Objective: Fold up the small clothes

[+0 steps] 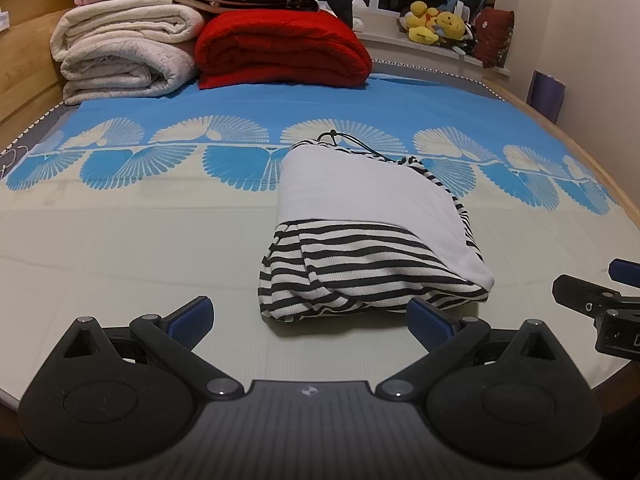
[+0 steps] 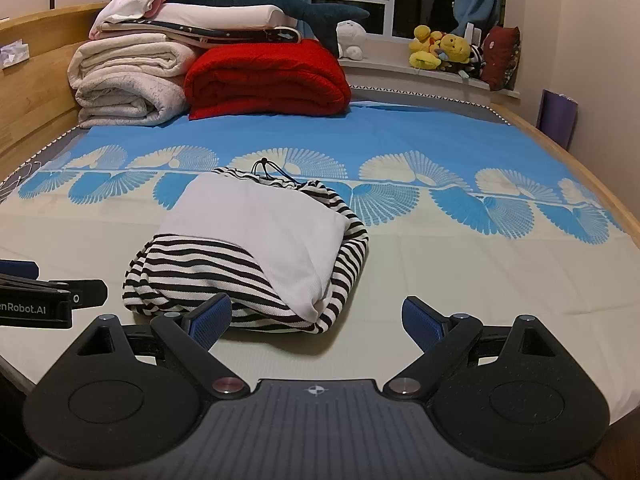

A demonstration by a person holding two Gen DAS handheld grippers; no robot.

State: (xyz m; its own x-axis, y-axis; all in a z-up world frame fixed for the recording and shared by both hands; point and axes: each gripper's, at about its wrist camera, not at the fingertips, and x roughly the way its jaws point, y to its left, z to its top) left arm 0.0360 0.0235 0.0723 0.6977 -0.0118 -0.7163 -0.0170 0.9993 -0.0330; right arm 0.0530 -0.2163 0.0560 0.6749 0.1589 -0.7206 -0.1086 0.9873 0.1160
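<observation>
The left tongs (image 1: 310,320) are seen at the bottom of the left wrist view, spread wide with nothing held between the blue pads (image 1: 192,316). The right tongs (image 2: 316,320) are likewise spread wide and empty at the bottom of the right wrist view; their left pad is seen just in front of the garment's near edge, though contact cannot be told. Each pair of tongs is glimpsed at the edge of the other's view.

The folded striped garment (image 1: 352,260) is laid on the bed (image 1: 140,248), just beyond the tongs, in the centre of the left view and left of centre in the right view. A plain white panel (image 2: 260,224) is turned up on its top, with black-and-white stripes shown below and along the side. A black drawstring (image 1: 340,138) is seen at its far end.

Further back, in the upper left of both frames, a red blanket (image 1: 280,48) is set beside stacked cream blankets (image 1: 124,52). Yellow plush toys (image 2: 440,50) are lined on the windowsill at upper right.
</observation>
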